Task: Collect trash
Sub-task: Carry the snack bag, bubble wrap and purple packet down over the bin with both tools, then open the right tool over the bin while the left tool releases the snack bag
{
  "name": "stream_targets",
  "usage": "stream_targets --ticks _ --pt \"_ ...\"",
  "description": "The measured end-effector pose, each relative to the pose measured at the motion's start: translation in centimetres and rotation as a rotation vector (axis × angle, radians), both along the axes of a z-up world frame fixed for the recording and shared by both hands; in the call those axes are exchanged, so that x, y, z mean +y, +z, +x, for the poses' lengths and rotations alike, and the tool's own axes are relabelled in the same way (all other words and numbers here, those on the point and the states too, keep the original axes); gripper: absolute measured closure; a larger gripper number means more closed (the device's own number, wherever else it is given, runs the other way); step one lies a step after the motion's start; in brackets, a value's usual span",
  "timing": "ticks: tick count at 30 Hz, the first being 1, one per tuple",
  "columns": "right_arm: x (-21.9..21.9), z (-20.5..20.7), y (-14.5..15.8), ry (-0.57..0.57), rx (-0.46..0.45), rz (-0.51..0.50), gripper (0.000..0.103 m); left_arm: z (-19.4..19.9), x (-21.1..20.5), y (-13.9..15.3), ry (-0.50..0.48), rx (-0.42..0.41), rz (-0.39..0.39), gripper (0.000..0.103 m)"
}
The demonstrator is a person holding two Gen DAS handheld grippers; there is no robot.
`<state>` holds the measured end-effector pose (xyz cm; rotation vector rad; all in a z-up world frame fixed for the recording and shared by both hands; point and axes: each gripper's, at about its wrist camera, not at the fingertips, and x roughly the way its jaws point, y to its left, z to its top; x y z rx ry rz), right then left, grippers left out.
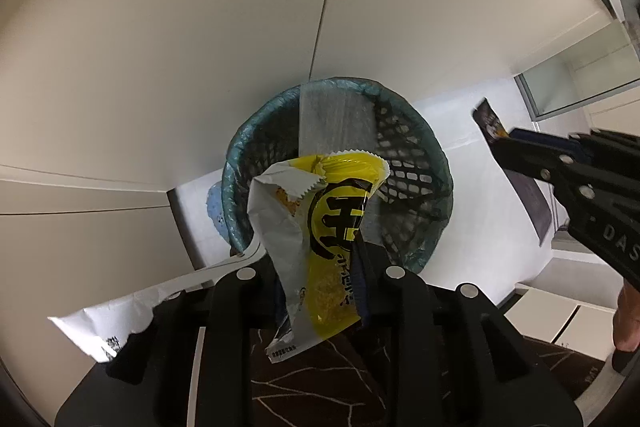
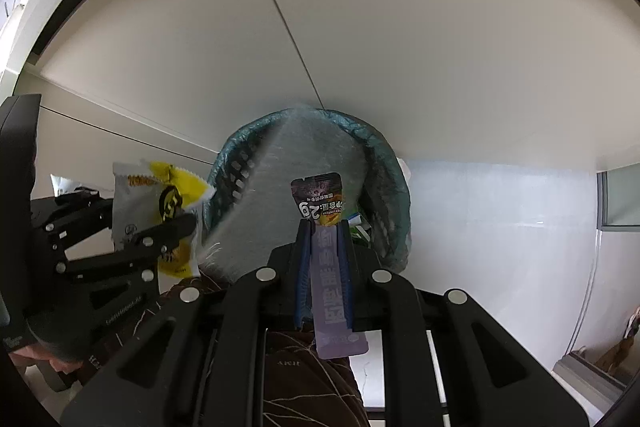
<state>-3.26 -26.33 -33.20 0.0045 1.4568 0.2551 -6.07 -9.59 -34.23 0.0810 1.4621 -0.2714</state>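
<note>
In the left wrist view the left gripper sits at the bottom centre of the frame, its jaws closed on a crumpled yellow and white snack wrapper that stands up between the fingers and covers the near rim of the bin. The bin, a dark mesh basket lined with a blue-green bag folded over its rim, fills the middle of the frame against a cream wall; a pale translucent sheet lies down its inner back wall. At the right edge the right gripper comes in holding a dark packet. In the right wrist view the right gripper is clamped on a long purple packet, whose top end stands in front of the bin's mouth, centre frame. Something green and white shows inside the bin just right of the packet, too small to identify. The left gripper with the yellow wrapper sits at centre left, beside the bin's left rim.
</note>
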Motion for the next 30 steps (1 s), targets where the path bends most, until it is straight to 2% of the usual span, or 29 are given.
stream_targets --ticks 12,21,24,30 --pt "-0.4 -0.2 -2.3 -0.024 0.001 0.023 0.09 0.2 1.1 1.2 0.05 -0.068 -0.027 0.07" --pt "2.8 -0.1 -4.2 0.034 0.025 0.053 0.087 -0.3 2.6 2.9 0.095 -0.095 -0.038 0.068" --pt "3.4 -0.1 -4.5 0.042 0.032 0.056 0.082 -0.5 2.9 3.0 0.102 -0.092 -0.035 0.068" --pt "4.0 -0.1 -5.4 0.044 0.04 0.058 0.064 -0.4 2.9 2.9 0.105 -0.086 -0.032 0.068"
